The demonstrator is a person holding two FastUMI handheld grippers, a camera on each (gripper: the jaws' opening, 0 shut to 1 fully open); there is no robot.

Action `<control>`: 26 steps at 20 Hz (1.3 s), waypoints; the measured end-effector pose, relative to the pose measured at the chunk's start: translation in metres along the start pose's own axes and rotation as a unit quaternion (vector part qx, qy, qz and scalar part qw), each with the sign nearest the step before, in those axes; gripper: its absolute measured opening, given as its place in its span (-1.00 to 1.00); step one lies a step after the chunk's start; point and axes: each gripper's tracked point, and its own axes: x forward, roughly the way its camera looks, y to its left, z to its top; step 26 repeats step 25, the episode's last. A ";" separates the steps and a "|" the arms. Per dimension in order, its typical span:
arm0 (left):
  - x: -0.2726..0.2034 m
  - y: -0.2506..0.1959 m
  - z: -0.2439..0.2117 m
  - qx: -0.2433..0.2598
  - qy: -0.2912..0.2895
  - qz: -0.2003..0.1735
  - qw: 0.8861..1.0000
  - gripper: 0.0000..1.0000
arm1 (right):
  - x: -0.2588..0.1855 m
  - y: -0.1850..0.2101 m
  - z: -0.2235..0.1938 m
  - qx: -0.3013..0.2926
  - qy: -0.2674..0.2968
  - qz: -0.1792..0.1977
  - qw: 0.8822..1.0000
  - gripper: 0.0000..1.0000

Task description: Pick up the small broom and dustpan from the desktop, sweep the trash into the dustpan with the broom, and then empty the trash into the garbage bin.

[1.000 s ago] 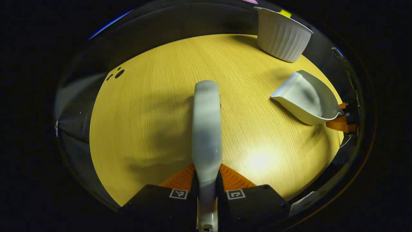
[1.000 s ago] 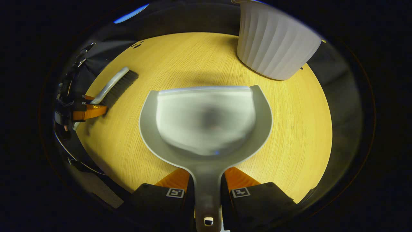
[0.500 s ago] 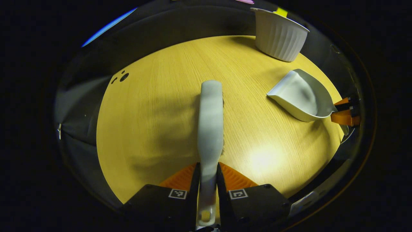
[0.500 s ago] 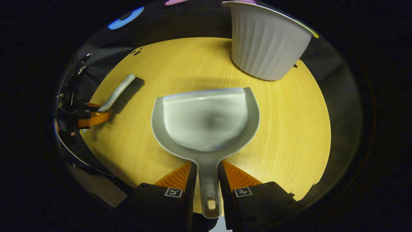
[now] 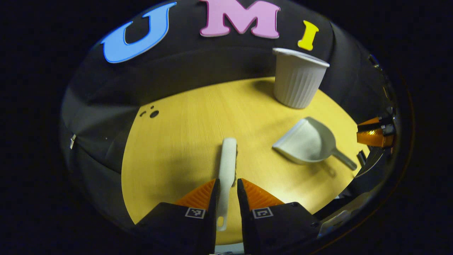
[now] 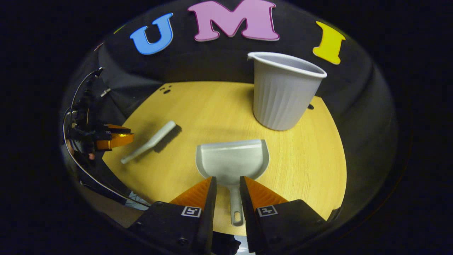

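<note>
Both tools stand open: left tool (image 5: 226, 189) straddles the broom (image 5: 227, 161), right tool (image 6: 226, 187) the dustpan (image 6: 231, 161); withdraw straight toward 6 o'clock, handles untouched.

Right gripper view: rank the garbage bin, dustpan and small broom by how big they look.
1. Garbage bin, largest.
2. Dustpan, lying nearer the camera, so its true size against the bin is unsure.
3. Small broom, smallest, lying off to the side on the desktop.
</note>
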 end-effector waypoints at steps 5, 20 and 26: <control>-0.046 0.001 0.083 -0.030 -0.141 0.003 0.990 -0.33 | -0.037 0.014 0.066 -0.008 -0.107 -0.008 0.994 -0.17; -0.120 -0.015 0.132 -0.020 -0.280 -0.003 0.960 -0.29 | -0.090 0.045 0.121 -0.029 -0.232 -0.039 0.971 -0.21; -0.115 -0.011 0.132 -0.026 -0.275 -0.010 0.961 -0.29 | -0.091 0.036 0.131 -0.020 -0.239 -0.053 0.969 -0.22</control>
